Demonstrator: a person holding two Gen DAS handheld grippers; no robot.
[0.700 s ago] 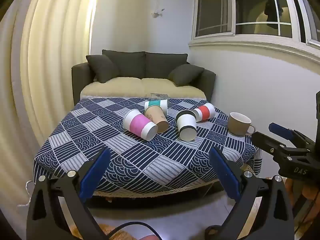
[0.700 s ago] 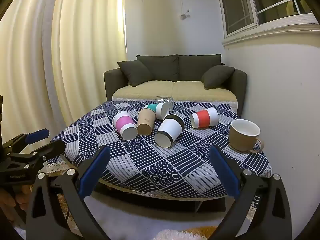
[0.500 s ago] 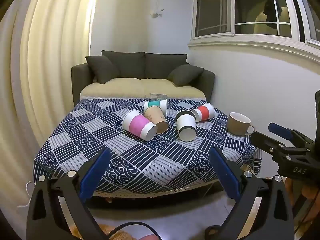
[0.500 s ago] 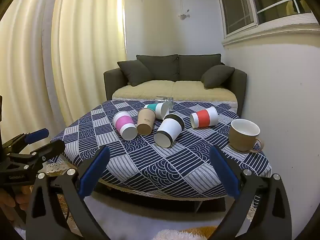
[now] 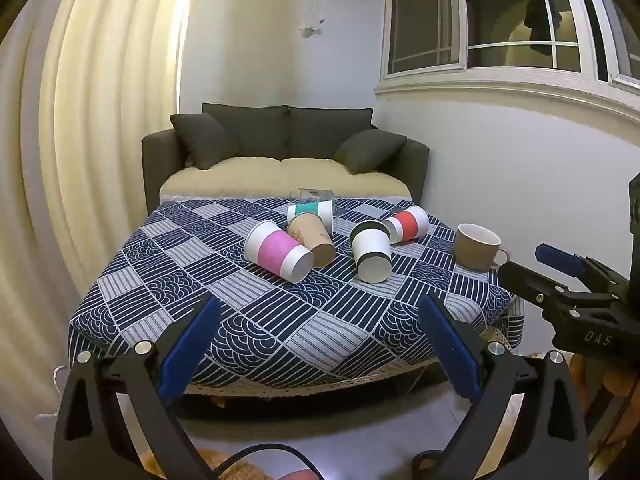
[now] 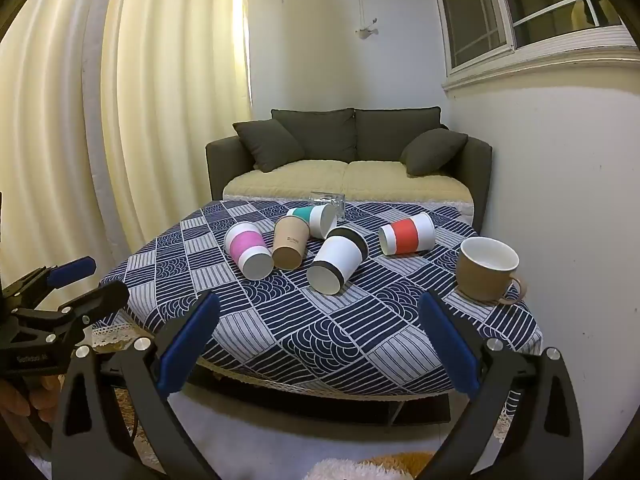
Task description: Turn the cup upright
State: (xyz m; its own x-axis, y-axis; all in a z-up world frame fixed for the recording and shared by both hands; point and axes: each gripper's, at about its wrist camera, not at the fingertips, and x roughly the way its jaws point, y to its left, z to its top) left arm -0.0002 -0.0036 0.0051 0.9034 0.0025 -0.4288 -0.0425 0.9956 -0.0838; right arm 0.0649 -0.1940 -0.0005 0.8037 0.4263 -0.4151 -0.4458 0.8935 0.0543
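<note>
**Cups lie tipped on the patterned table**

Cups lie on their sides, clustered past the middle of the table (image 6: 280, 320) with its navy-and-white cloth; the grey sofa (image 6: 348, 160) stands behind the table. On the table's right edge a tan mug (image 6: 486, 270) stands upright. Left of the mug lie the red-banded cup (image 6: 408, 234), the black-banded cup (image 6: 338, 258), the plain brown cup (image 6: 290, 242), the teal-banded cup (image 6: 314, 218) and, farthest left, the pink-banded cup (image 6: 248, 250). A clear glass (image 6: 328, 200) sits at the table's far edge. Short of the table's near edge, the left gripper (image 5: 318, 320) and right gripper (image 6: 316, 320) each hang with jaws spread wide, holding nothing.
</note>
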